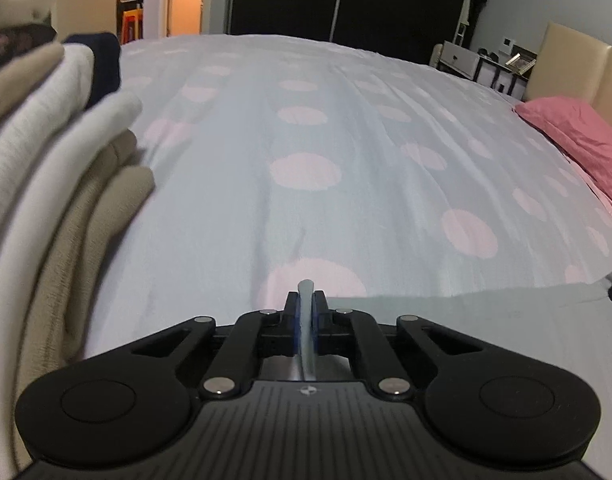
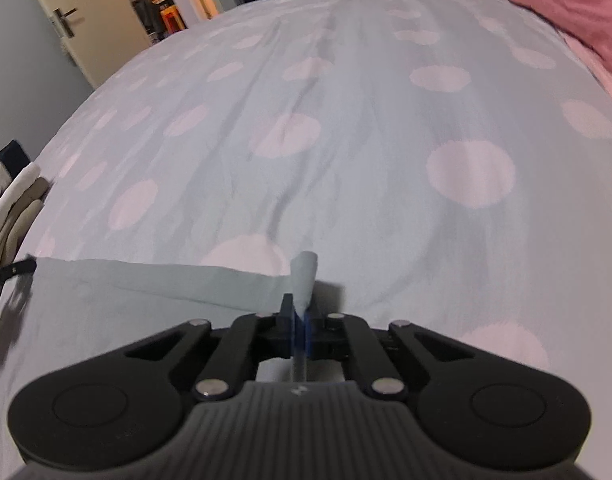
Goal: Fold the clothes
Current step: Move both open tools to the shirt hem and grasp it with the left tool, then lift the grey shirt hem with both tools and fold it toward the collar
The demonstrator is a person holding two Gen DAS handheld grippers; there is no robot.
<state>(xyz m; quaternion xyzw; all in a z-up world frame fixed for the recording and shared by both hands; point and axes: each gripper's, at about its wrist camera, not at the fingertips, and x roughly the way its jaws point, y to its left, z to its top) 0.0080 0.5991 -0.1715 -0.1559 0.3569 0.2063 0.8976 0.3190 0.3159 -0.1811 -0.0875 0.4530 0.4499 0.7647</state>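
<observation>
both the left gripper (image 1: pixel 305 300) and the right gripper (image 2: pixel 302 308) have fingers closed tight on the near edge of the plain pale-blue cloth garment (image 2: pixel 146 300), probably keeping that edge taut for folding forward over the spotted bedspread (image 2: pixel 346 140) ahead of the fingers.

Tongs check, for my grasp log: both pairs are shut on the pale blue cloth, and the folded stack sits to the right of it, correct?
Not quite. The stack sits to the left, as the left wrist view shows. Both the left tongs and right tongs are shut on the cloth.
</observation>
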